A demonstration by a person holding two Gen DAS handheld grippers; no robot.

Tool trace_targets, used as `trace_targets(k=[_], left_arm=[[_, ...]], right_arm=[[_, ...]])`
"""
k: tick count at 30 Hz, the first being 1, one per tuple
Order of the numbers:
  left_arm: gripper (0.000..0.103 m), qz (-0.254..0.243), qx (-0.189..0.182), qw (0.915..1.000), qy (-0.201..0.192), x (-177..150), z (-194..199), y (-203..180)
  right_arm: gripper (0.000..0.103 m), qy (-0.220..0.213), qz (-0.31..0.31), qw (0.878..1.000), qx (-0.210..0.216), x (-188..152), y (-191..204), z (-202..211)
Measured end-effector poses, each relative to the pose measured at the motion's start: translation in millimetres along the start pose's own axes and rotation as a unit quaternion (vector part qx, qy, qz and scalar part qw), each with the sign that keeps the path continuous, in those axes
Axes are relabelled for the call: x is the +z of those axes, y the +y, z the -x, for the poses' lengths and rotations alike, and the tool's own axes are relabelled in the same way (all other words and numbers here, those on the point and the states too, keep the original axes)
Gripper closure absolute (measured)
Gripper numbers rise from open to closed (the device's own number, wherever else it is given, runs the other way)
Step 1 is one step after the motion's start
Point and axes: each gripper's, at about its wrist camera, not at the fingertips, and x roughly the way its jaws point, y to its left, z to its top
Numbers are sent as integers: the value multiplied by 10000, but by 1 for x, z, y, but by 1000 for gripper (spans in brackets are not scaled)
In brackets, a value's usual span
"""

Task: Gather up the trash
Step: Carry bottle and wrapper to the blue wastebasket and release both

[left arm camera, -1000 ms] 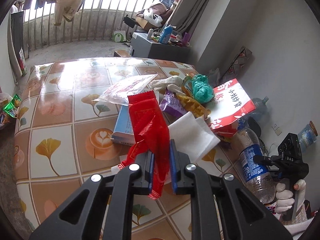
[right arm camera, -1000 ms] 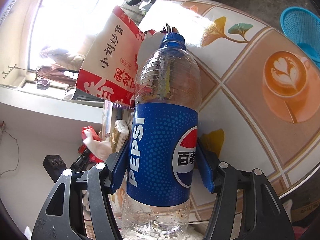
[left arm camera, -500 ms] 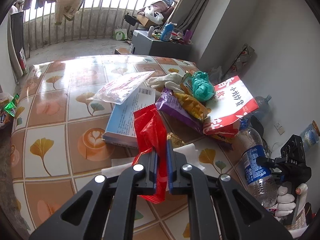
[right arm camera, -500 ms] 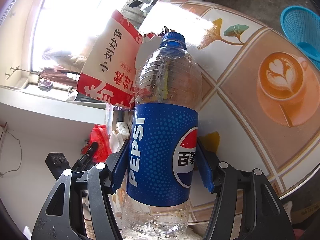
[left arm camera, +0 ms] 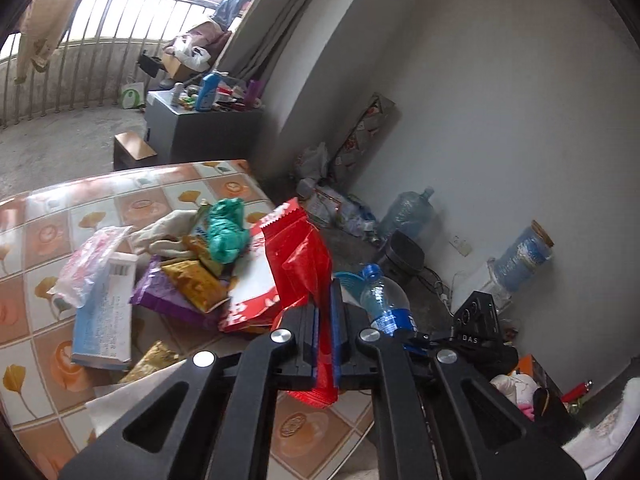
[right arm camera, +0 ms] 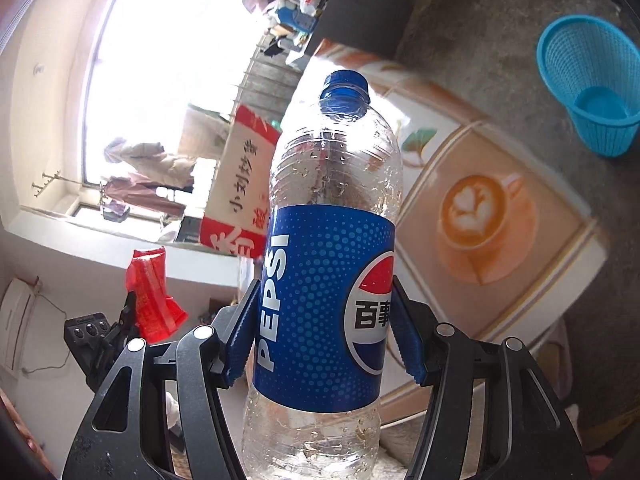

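Two grippers, each holding a piece of trash

The left gripper pinches a red wrapper above the table. The right gripper squeezes a Pepsi bottle, which looks empty. A blue basket sits on the floor.

red wrapper: its middle part is hidden between the pads of the left gripper; print not readable.
Pepsi bottle: the bottom is cut off by the lower edge of the right wrist view; in the left wrist view only its top part shows behind the gripper.
red and white bag: partly hidden behind the bottle.
table: blurred in the right wrist view.
blue basket: its right side is cut off by the dark rim of the picture.
gloved hand: mostly hidden behind the gripper.
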Motion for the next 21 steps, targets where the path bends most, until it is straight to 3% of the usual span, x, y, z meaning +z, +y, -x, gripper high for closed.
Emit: trace_targets(k=[4, 7, 12, 18, 21], left_arm=[[99, -364, -842, 9940, 596, 33, -79, -66], [99, -605, -1200, 9847, 1113, 56, -153, -120], [98, -1256, -779, 9724, 1804, 64, -288, -182], [98, -1435, -175, 9482, 2827, 34, -442, -200], [98, -1356, -162, 9368, 3222, 17, -495, -198]], right_arm=[[46, -804, -216, 9962, -273, 28, -19, 51], [46, -1276, -603, 9890, -442, 55, -45, 78], [45, -1594, -1367, 9758, -601, 101, -112, 93], [45, -1366, -2273, 9618, -684, 147, -205, 68], [44, -1257, -2630, 9534, -781, 168, -240, 55]])
